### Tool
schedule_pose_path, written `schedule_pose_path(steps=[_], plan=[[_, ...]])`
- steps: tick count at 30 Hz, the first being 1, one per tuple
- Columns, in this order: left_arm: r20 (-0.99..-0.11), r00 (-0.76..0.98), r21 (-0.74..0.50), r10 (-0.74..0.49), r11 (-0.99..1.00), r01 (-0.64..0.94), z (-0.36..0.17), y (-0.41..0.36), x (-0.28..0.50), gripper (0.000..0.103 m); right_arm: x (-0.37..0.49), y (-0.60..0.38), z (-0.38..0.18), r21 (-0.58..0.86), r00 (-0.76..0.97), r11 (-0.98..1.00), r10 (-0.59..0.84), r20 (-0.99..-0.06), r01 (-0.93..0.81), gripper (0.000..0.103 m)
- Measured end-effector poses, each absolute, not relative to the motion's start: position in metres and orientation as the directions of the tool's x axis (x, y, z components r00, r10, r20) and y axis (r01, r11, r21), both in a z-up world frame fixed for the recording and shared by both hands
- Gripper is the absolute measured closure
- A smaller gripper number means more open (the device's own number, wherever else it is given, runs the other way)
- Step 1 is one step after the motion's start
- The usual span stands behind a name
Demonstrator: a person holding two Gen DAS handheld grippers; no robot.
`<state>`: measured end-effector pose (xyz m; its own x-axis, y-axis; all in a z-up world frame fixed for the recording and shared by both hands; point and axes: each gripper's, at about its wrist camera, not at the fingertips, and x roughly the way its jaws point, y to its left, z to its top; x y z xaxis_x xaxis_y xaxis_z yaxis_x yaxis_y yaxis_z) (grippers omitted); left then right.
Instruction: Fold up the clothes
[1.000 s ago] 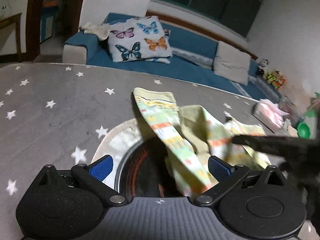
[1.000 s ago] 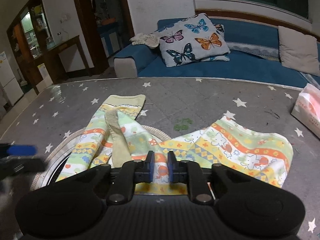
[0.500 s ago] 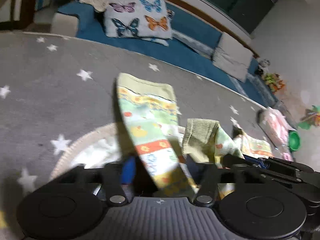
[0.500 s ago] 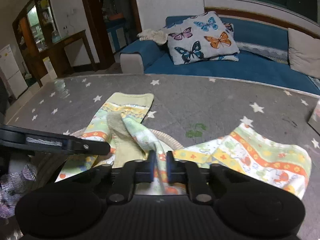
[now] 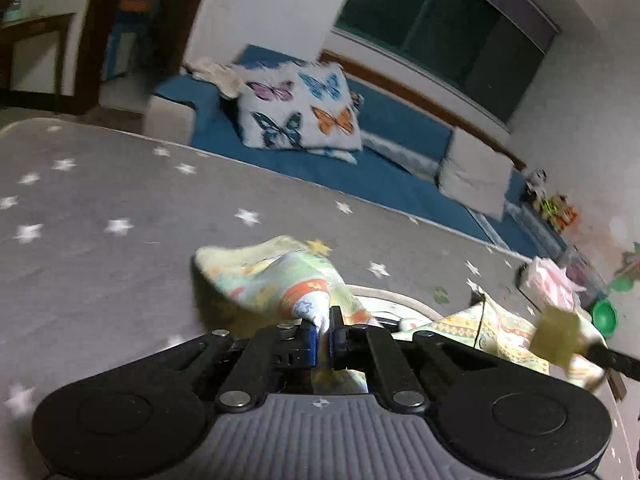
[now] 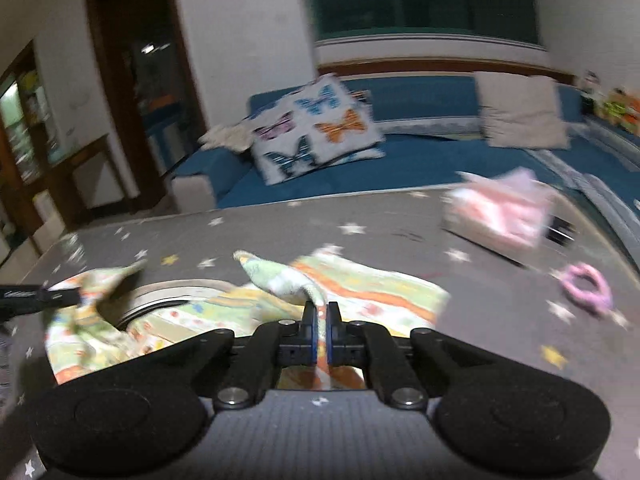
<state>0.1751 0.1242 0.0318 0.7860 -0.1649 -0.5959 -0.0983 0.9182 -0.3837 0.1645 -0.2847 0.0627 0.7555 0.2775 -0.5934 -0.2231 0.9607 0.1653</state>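
A pair of small patterned children's trousers [image 5: 280, 280], pale green with orange stripes, lies on the grey star-print tabletop [image 5: 100, 240]. My left gripper [image 5: 325, 320] is shut on a bunched fold of one leg. My right gripper [image 6: 321, 314] is shut on another fold of the trousers [image 6: 360, 288]. In the right wrist view the left gripper [image 6: 76, 295] shows at the far left, pinching cloth. In the left wrist view the right gripper [image 5: 592, 348] shows at the right edge, with cloth in it.
A round inset ring [image 6: 168, 292] in the tabletop lies under the trousers. A pink tissue pack [image 6: 500, 212] and a pink ring toy [image 6: 584, 282] lie at the right. A green bowl [image 5: 604, 314] sits at the table's right edge. A blue sofa with a butterfly cushion [image 5: 300, 112] stands behind.
My left gripper has shut on a trouser leg, having been open a second ago. Both grippers have lifted and pulled the cloth, and the views have swung upward and are blurred.
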Motion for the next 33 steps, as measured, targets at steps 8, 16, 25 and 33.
schedule_pose_path(steps=[8,16,25,33], plan=[[-0.607,0.781,-0.39,-0.146,0.911,-0.133,0.04,0.153,0.1,0.098,0.109,-0.363,0.06,0.236,0.781,0.969,0.206,-0.59,-0.078,0.1],[-0.671,0.72,-0.367,-0.178,0.923,-0.114,0.029,0.154,0.024,0.098,0.054,-0.411,0.042,0.287,0.757,0.958,0.182,-0.628,0.008,0.1],[-0.751,0.643,-0.319,-0.152,0.935,-0.151,0.006,0.162,-0.004,0.09,0.012,-0.446,0.008,0.271,0.678,0.949,0.093,-0.729,0.162,0.089],[-0.695,0.712,-0.233,-0.1,0.968,-0.092,0.04,0.159,-0.014,0.082,0.001,-0.447,0.033,0.169,0.728,0.973,0.0,-0.685,0.158,0.087]])
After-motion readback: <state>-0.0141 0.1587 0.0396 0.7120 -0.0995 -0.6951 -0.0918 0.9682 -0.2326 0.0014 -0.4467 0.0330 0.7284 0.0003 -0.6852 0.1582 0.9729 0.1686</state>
